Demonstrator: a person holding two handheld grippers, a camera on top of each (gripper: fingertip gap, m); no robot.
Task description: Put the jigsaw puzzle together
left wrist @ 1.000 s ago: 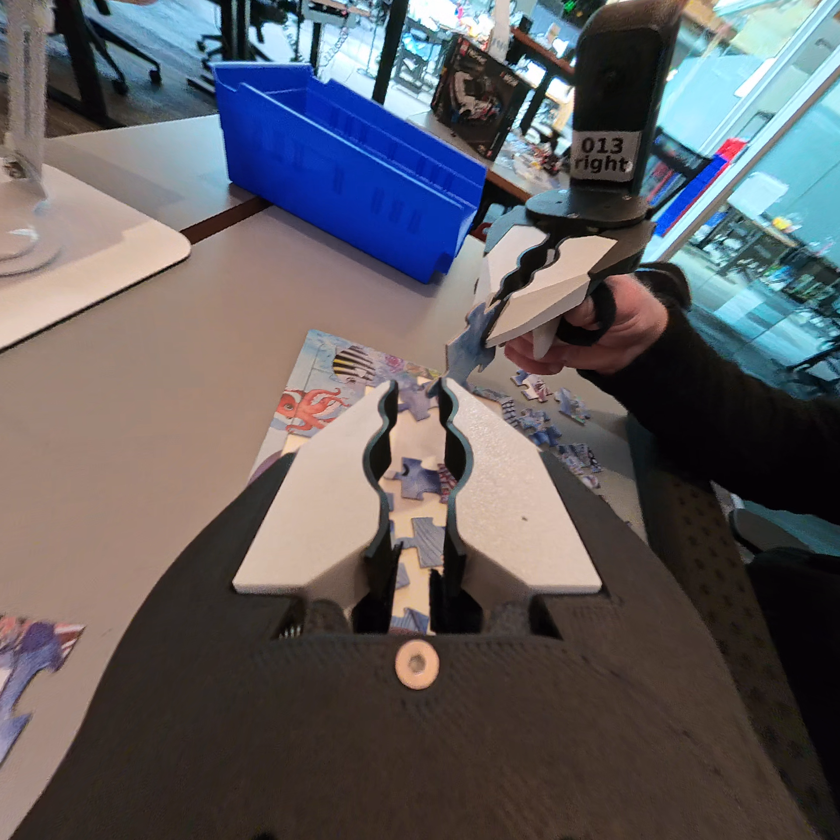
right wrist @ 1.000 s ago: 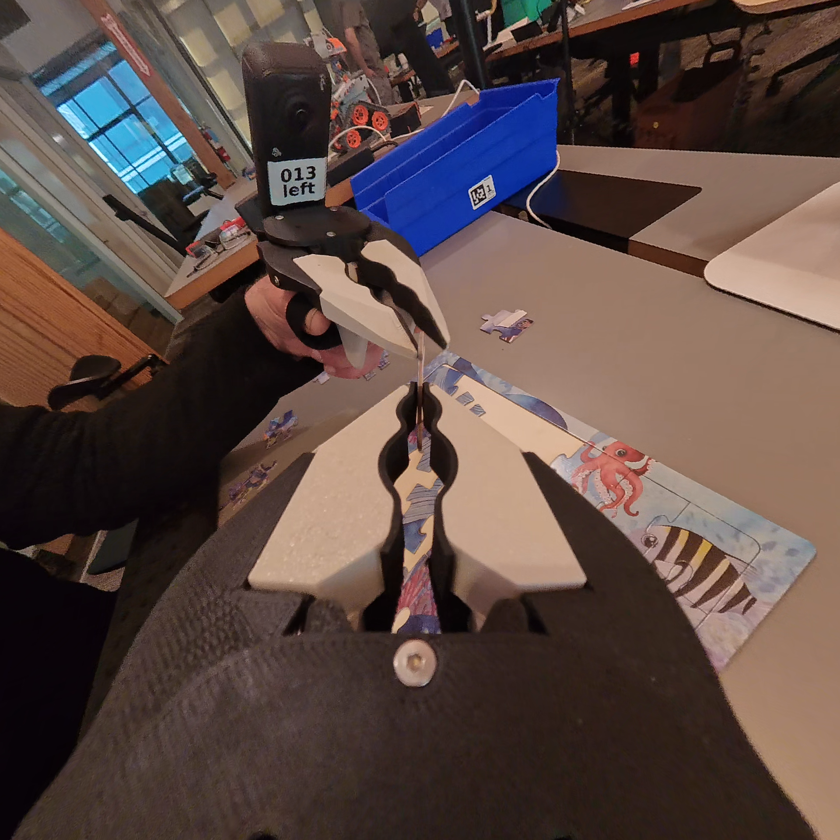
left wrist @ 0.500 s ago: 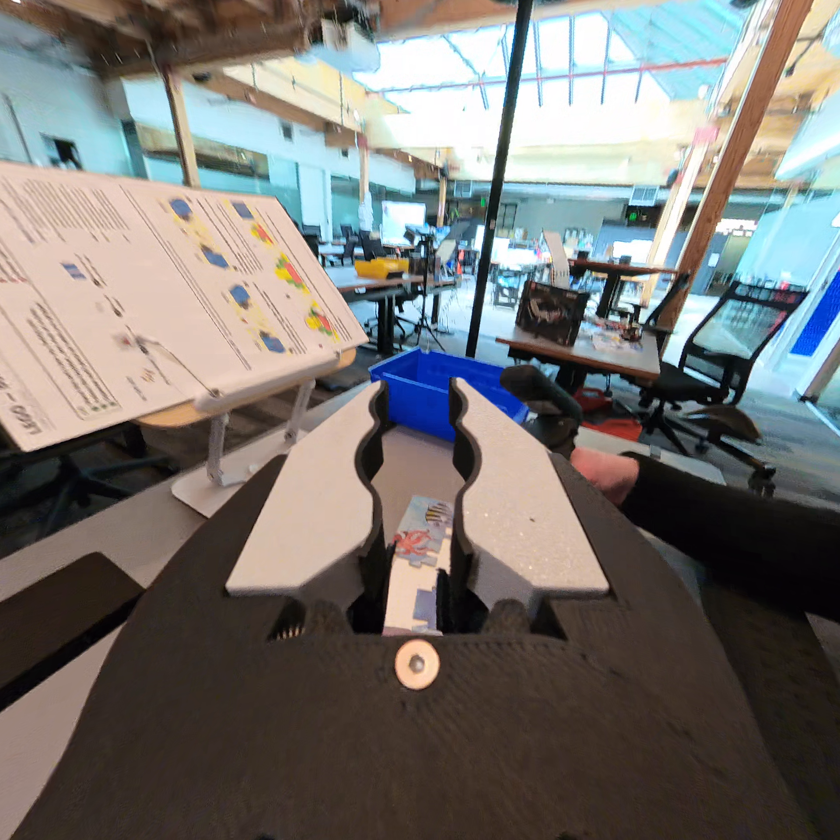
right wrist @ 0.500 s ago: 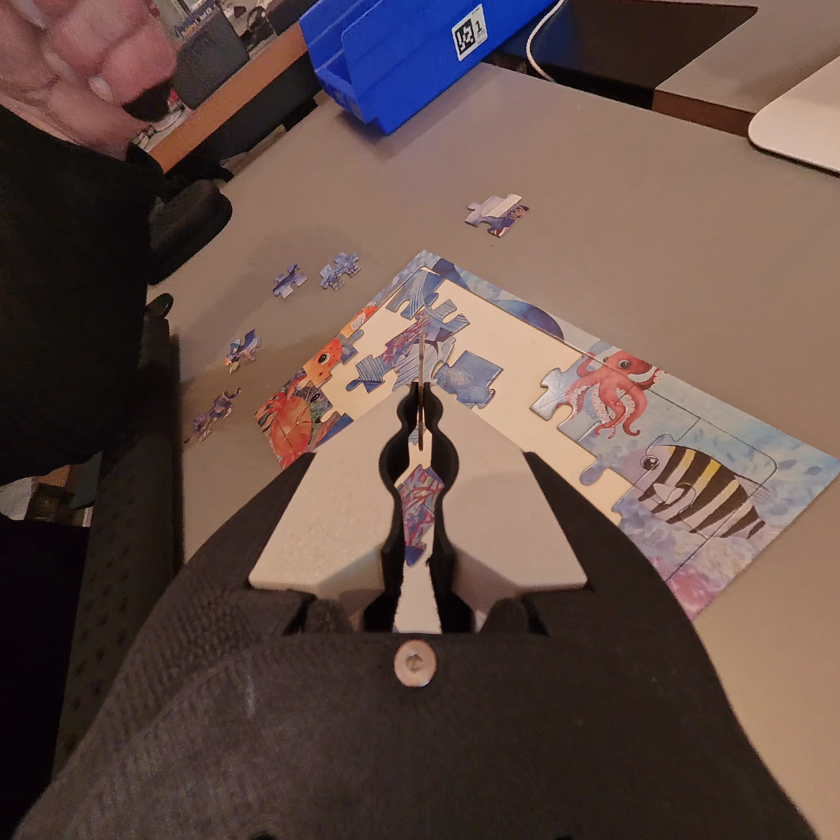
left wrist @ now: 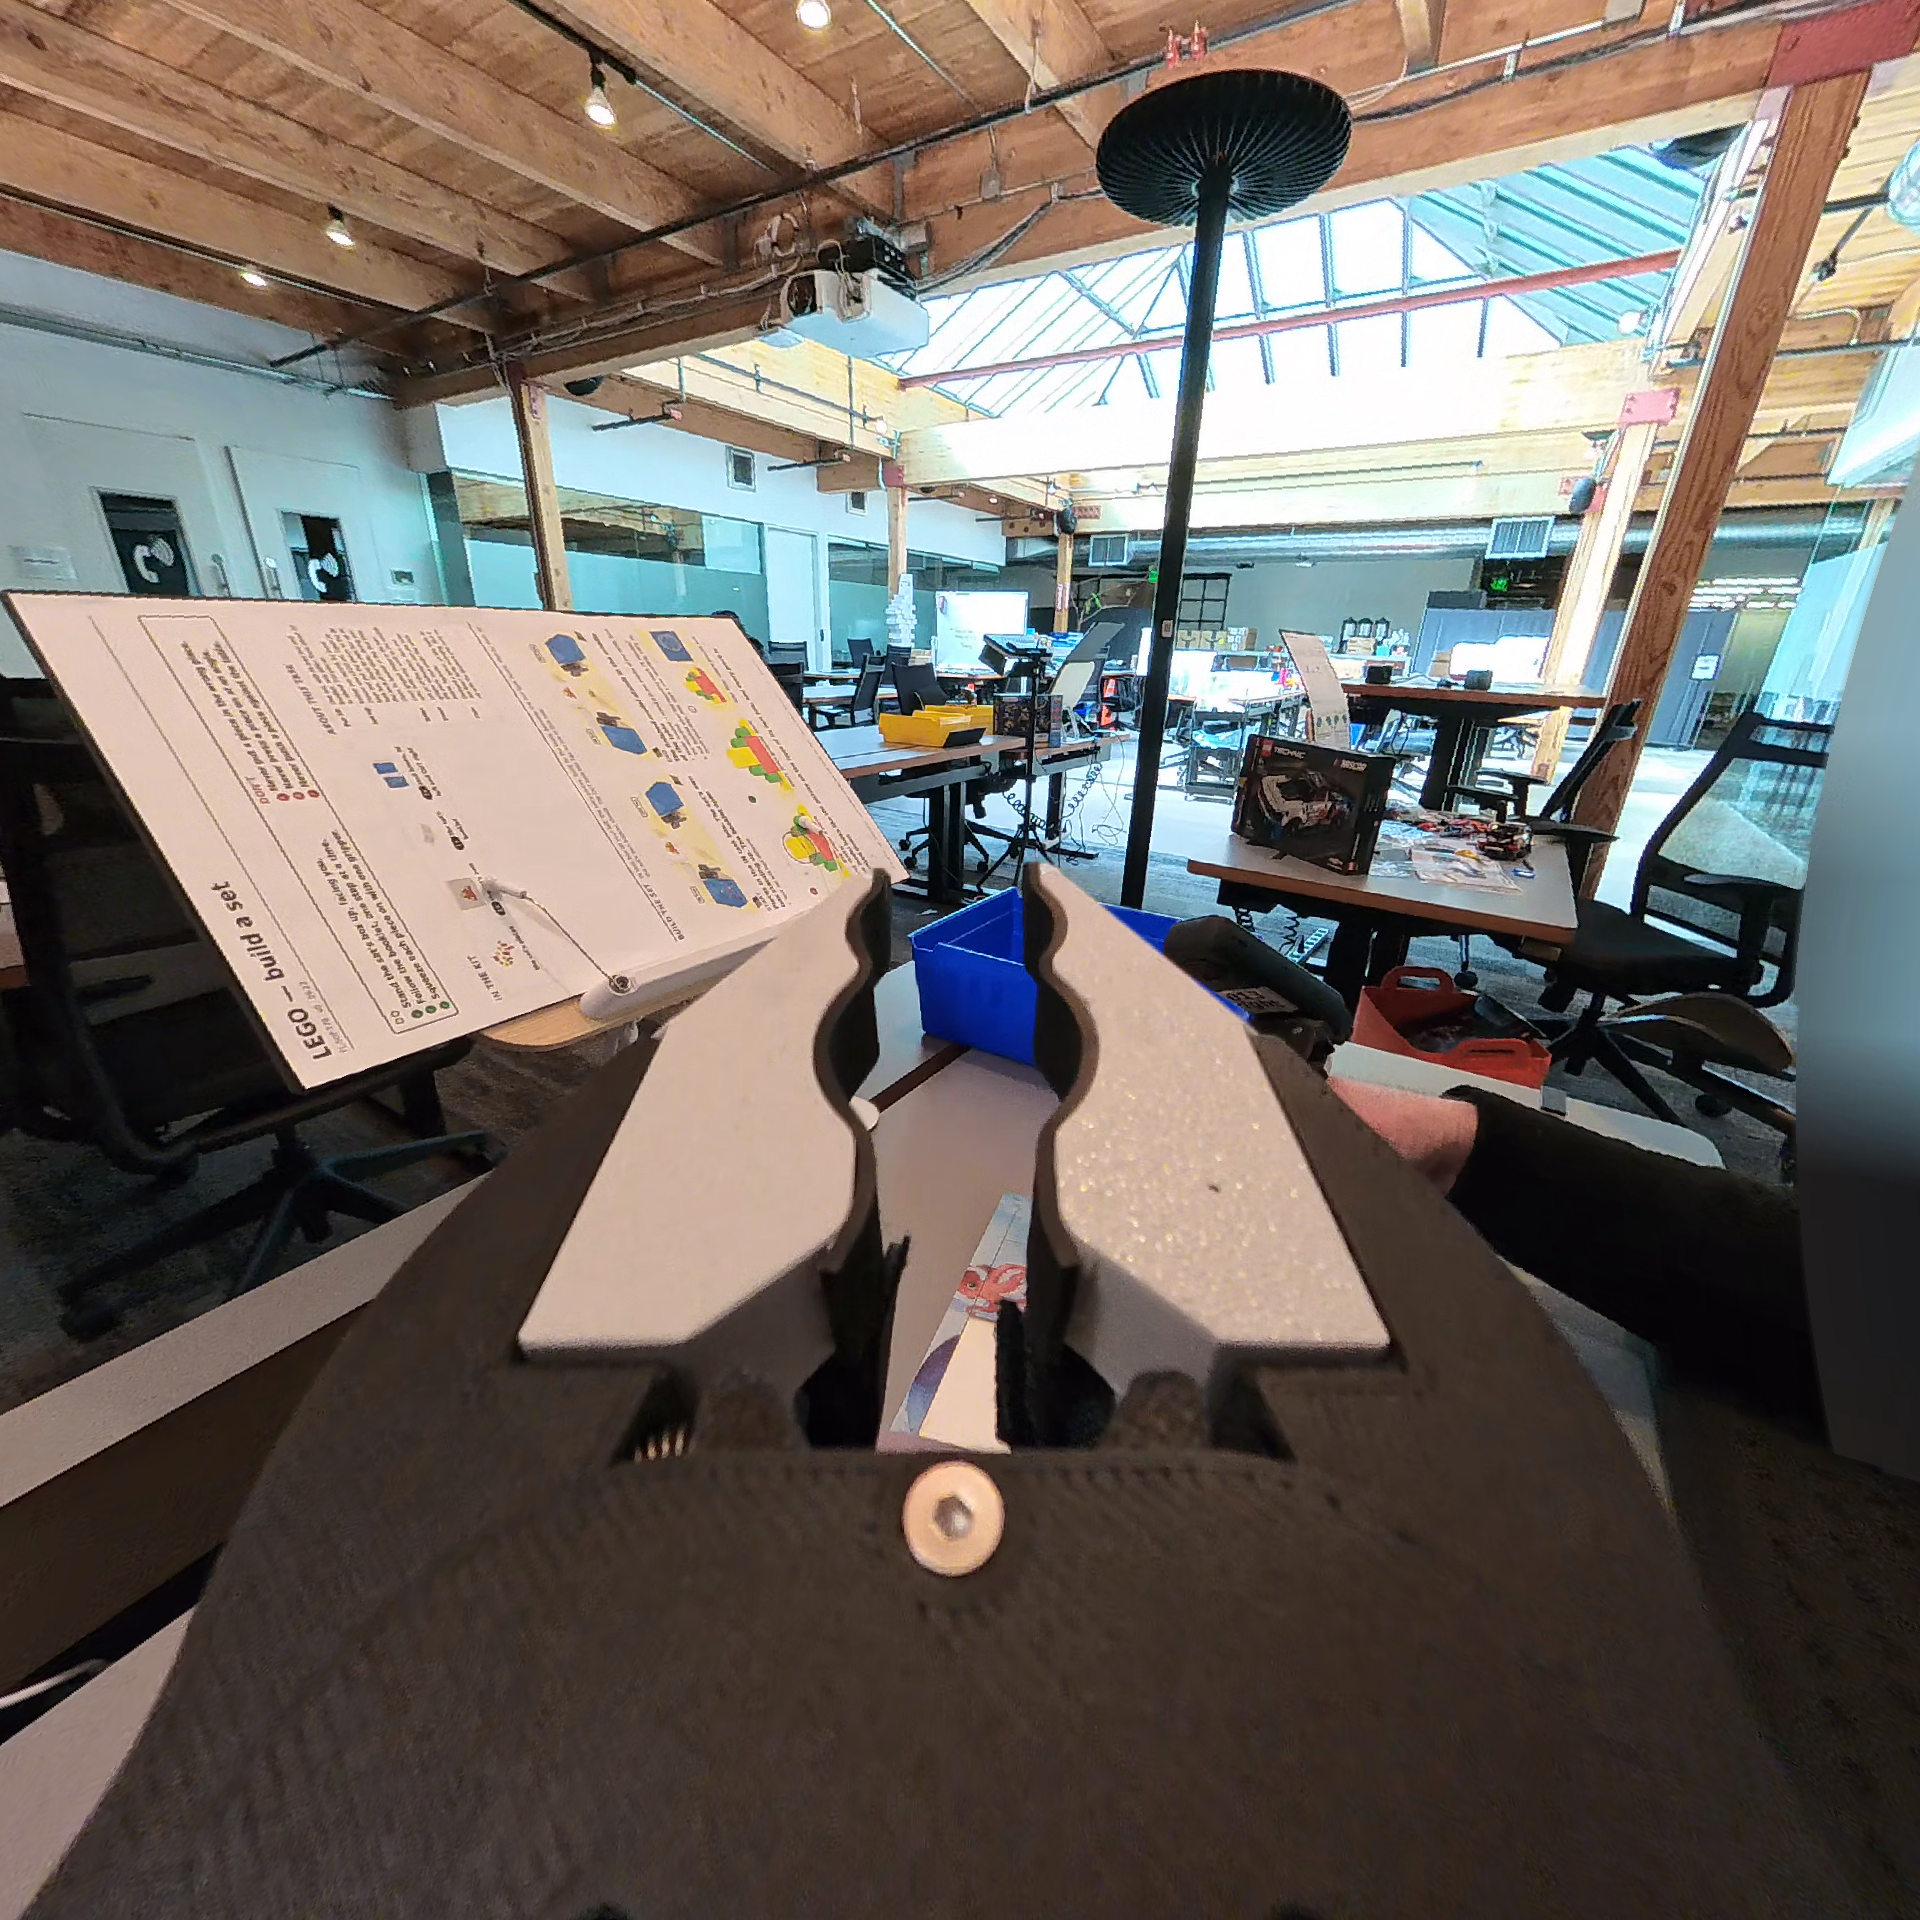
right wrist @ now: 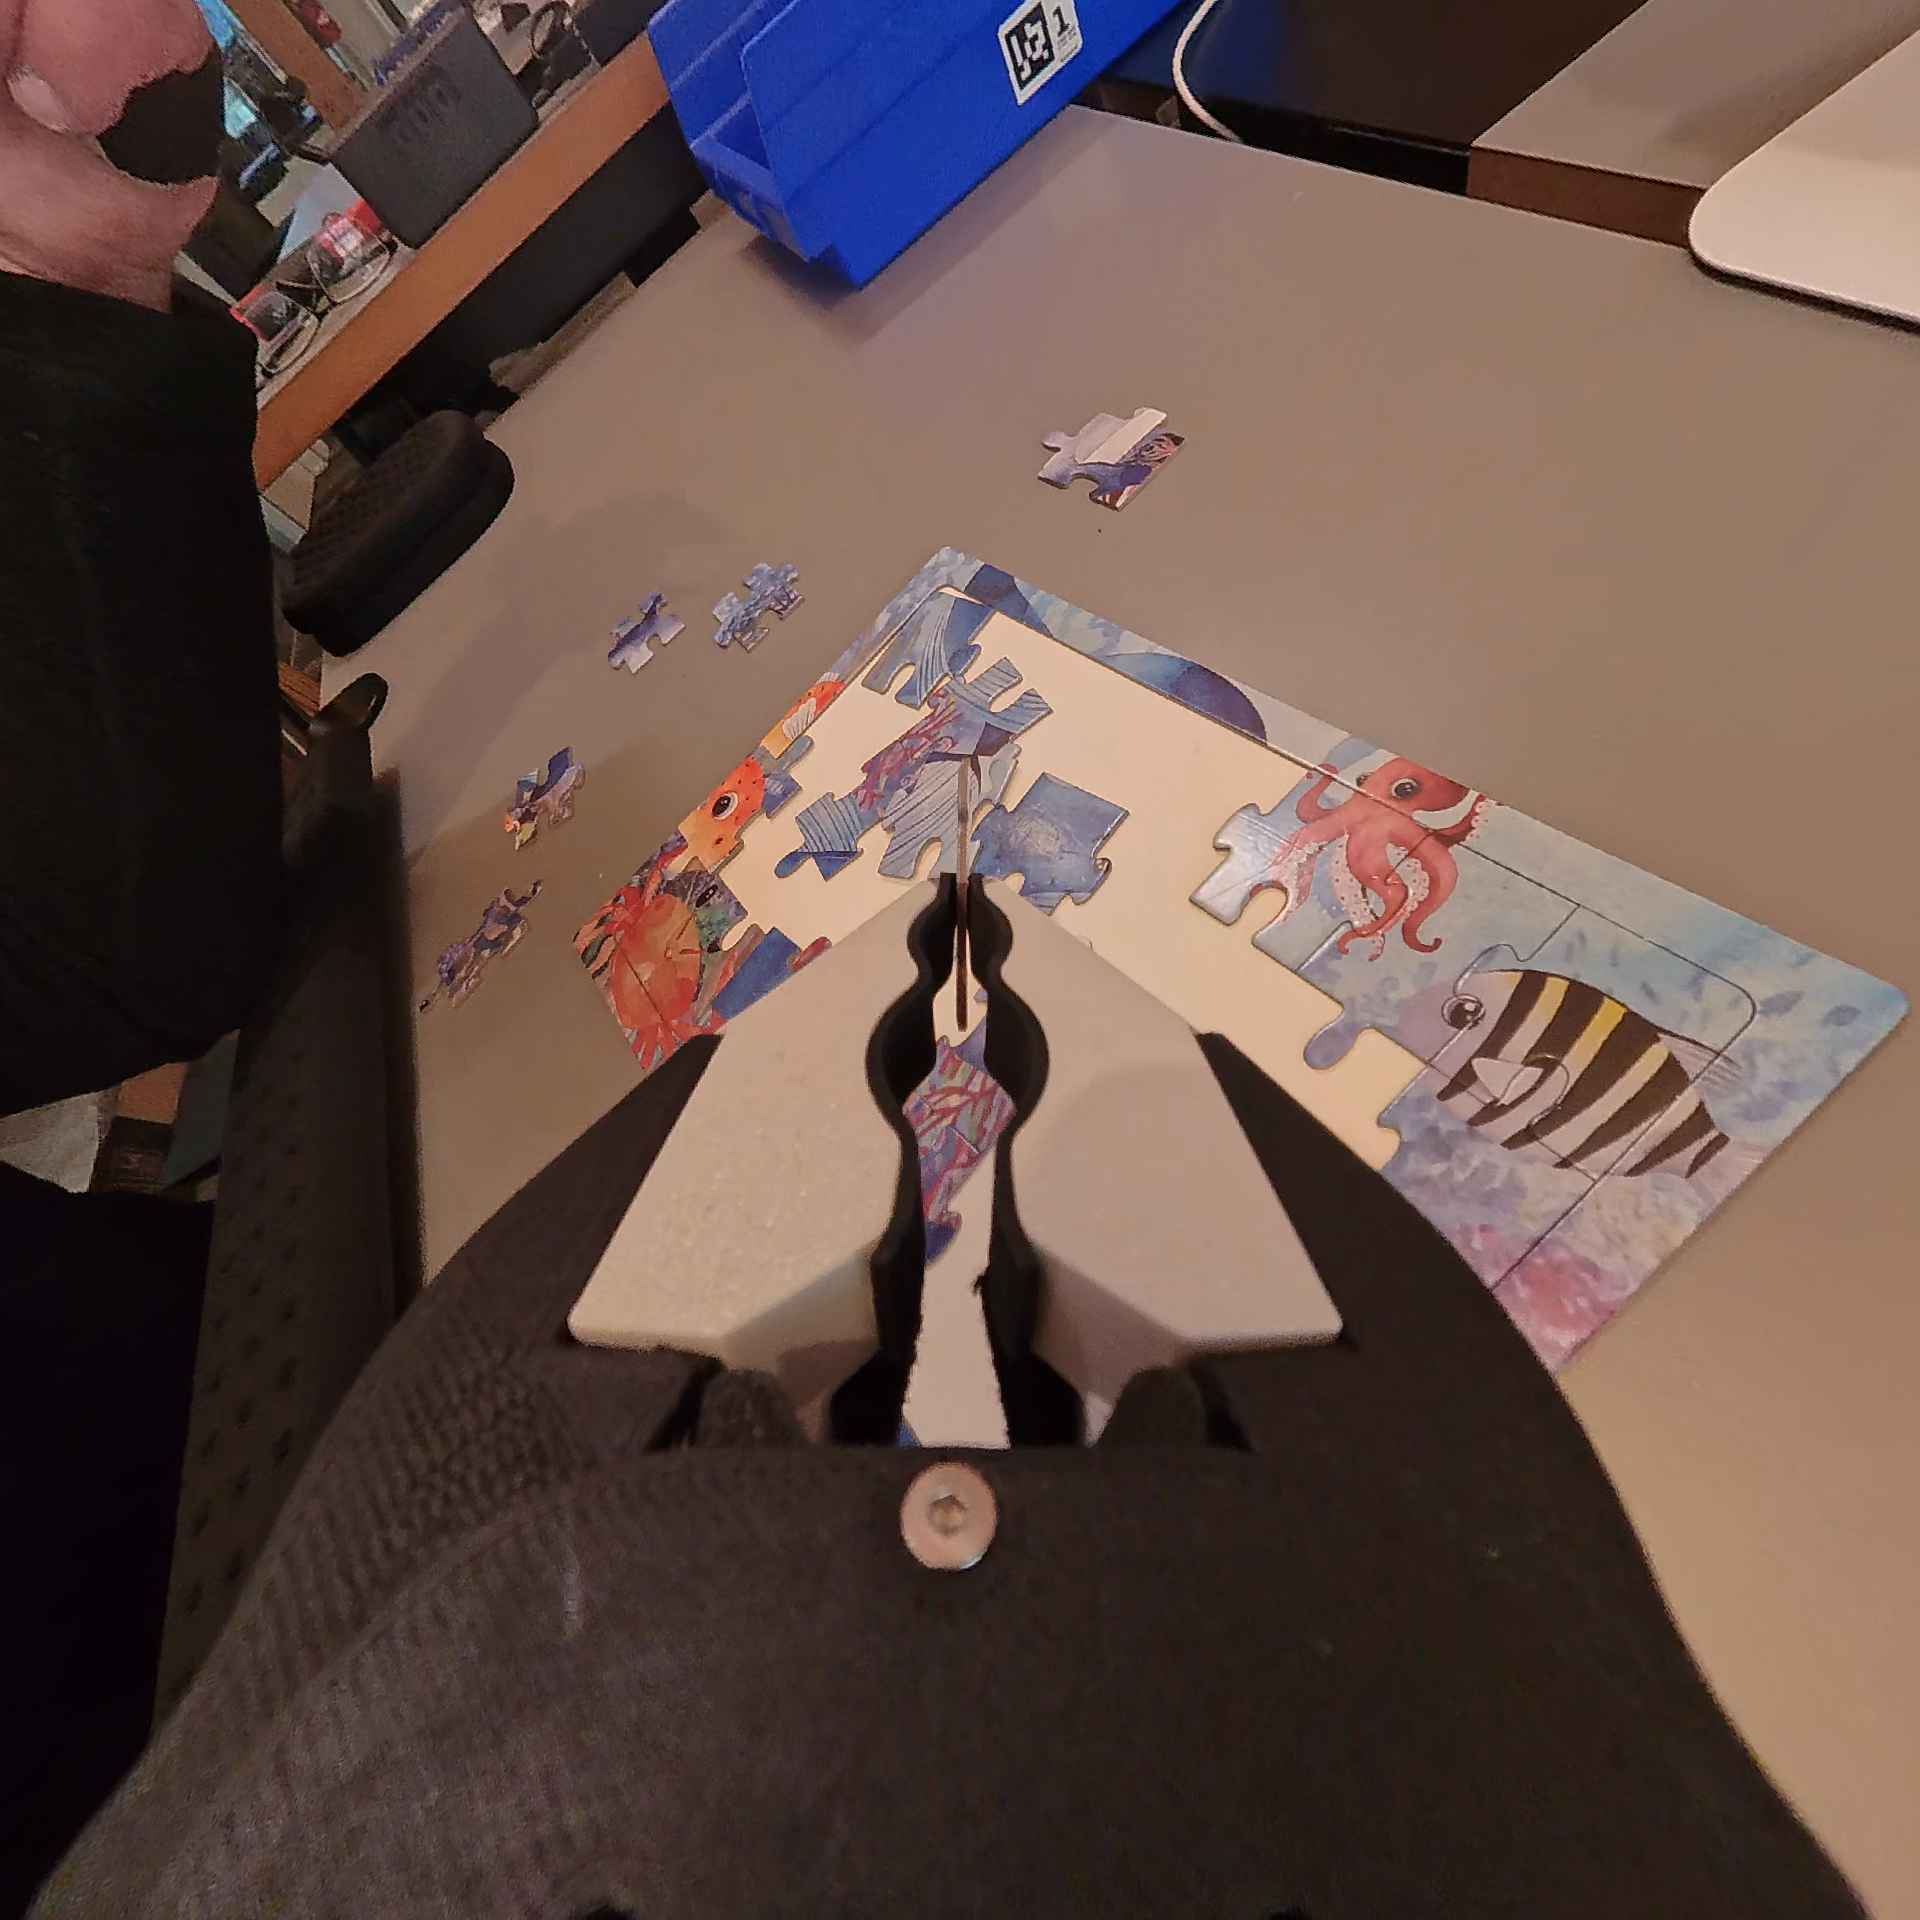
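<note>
The puzzle board (right wrist: 1143, 748) lies on the grey table. An octopus (right wrist: 1382, 842), a striped fish (right wrist: 1558, 1081) and a crab (right wrist: 655, 956) are fitted in. Several loose blue pieces (right wrist: 914, 800) lie on its bare cream middle. My right gripper (right wrist: 964, 894) is above the board's near edge, shut on a puzzle piece (right wrist: 964, 810) that I see edge-on, sticking out past the tips. My left gripper (left wrist: 956, 883) is open and empty, tilted up toward the room. Only a strip of the board (left wrist: 971, 1320) shows between its fingers.
Several loose pieces (right wrist: 644, 631) lie on the table left of the board, one more (right wrist: 1112, 457) behind it. A blue bin (right wrist: 883, 114) stands at the back, a white stand base (right wrist: 1818, 208) at the back right. An instruction sheet (left wrist: 447, 810) stands at the left. Tip to tip, the grippers are about 30 cm apart. The left gripper is farther from the octopus (right wrist: 1382, 842), some 40 cm, than the right, some 11 cm. Seen from the left wrist view (left wrist: 997, 1283) as well. My left tips are about 40 cm from the striped fish (right wrist: 1558, 1081), my right tips only 12 cm.
My left gripper has swung up from over the board to face the room, still open. My right gripper has risen and moved back above the board, still holding its piece.
</note>
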